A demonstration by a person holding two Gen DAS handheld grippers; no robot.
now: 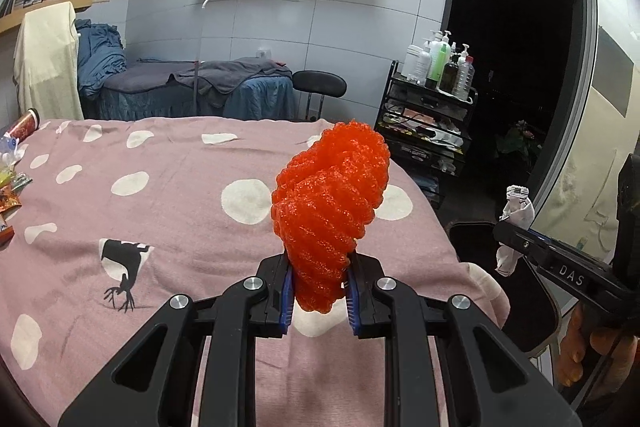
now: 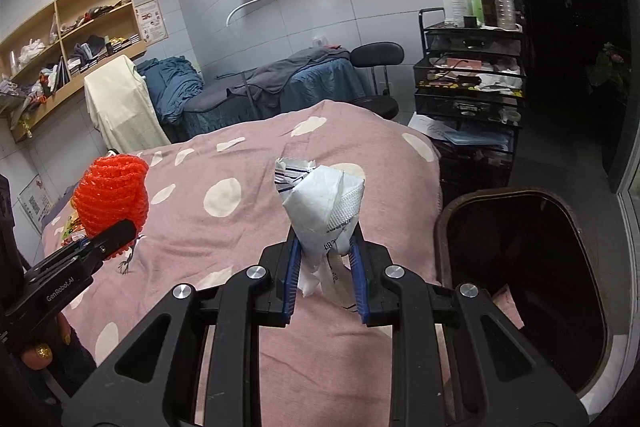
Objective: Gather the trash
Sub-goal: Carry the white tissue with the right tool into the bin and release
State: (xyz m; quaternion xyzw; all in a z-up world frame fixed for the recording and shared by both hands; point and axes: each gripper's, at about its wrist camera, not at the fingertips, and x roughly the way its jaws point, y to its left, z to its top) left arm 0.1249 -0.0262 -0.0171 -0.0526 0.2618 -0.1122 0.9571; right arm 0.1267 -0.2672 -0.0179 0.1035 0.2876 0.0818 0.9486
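Two pieces of trash carried over the bed toward the bin.

The orange foam net (image 1: 332,211), light, springy and easily crushed, is pinched at its lower end by the left gripper (image 1: 319,291); the crumpled white wrapper (image 2: 320,211), thin and limp, is pinched at its twisted base by the right gripper (image 2: 326,281). Both hang above the pink spotted bedcover (image 2: 240,227), near the dark bin (image 2: 520,267).

Right gripper (image 2: 324,263) has its jaws clamped on a crumpled white wrapper (image 2: 320,203), held up over the pink spotted bed (image 2: 248,227). Left gripper (image 2: 106,241) pokes in from the left, pinching an orange foam net (image 2: 110,193). Dark open bin (image 2: 520,267) sits just right of the bed.
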